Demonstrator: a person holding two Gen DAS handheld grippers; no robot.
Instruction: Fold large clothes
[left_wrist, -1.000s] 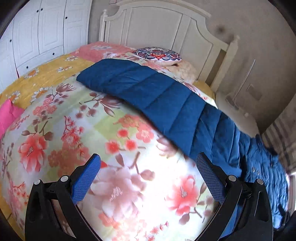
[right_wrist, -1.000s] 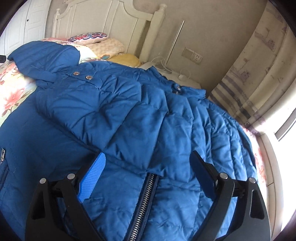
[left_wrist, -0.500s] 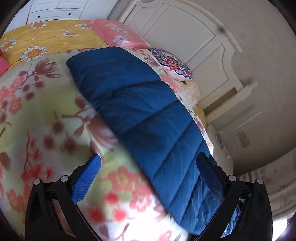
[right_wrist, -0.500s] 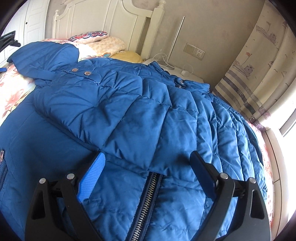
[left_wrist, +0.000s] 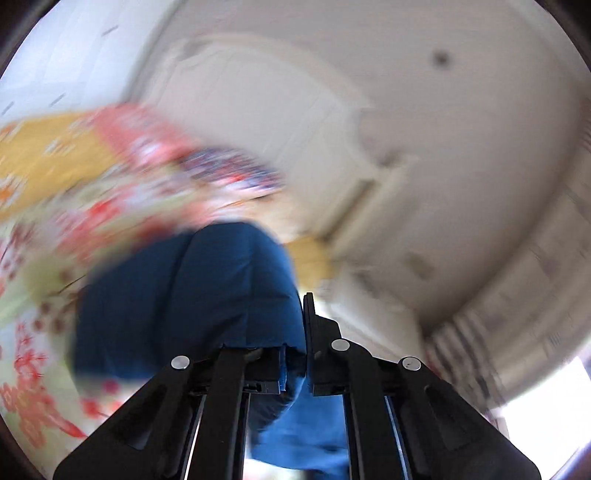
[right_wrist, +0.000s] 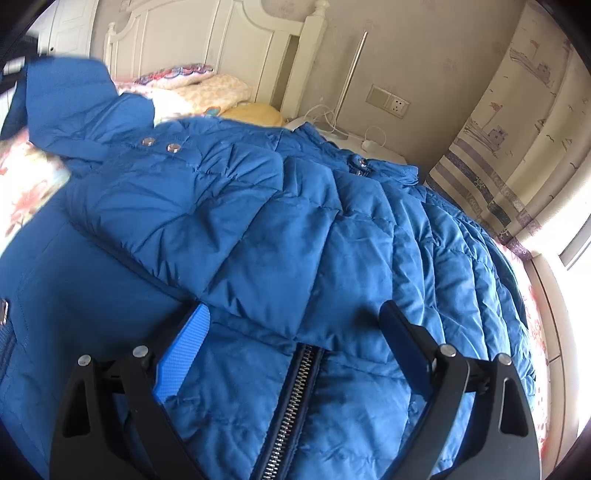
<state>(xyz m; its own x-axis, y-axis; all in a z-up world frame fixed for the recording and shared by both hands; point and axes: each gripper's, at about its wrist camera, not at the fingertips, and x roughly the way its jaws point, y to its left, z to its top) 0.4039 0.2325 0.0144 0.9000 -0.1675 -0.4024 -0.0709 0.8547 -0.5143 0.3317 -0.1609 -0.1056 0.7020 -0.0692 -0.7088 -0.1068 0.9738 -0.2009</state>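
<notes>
A large blue padded jacket (right_wrist: 280, 236) lies spread on the bed, zipper (right_wrist: 291, 406) facing up, one sleeve folded across the chest. My right gripper (right_wrist: 295, 325) is open and hovers just over the jacket front, above the zipper. My left gripper (left_wrist: 295, 325) is shut on the end of the other blue sleeve (left_wrist: 207, 295) and holds it raised; that view is motion-blurred. The raised sleeve also shows at the far left of the right wrist view (right_wrist: 70, 99).
The floral bedspread (left_wrist: 48, 229) lies under the jacket. Pillows (right_wrist: 207, 88) sit by the white headboard (right_wrist: 229, 48). A nightstand with cables (right_wrist: 354, 136) and a curtain (right_wrist: 517, 122) are at the right.
My left gripper went from open above the sleeve to shut on the sleeve end and swung upward. The sleeve lifted off the bedspread. My right gripper barely moved.
</notes>
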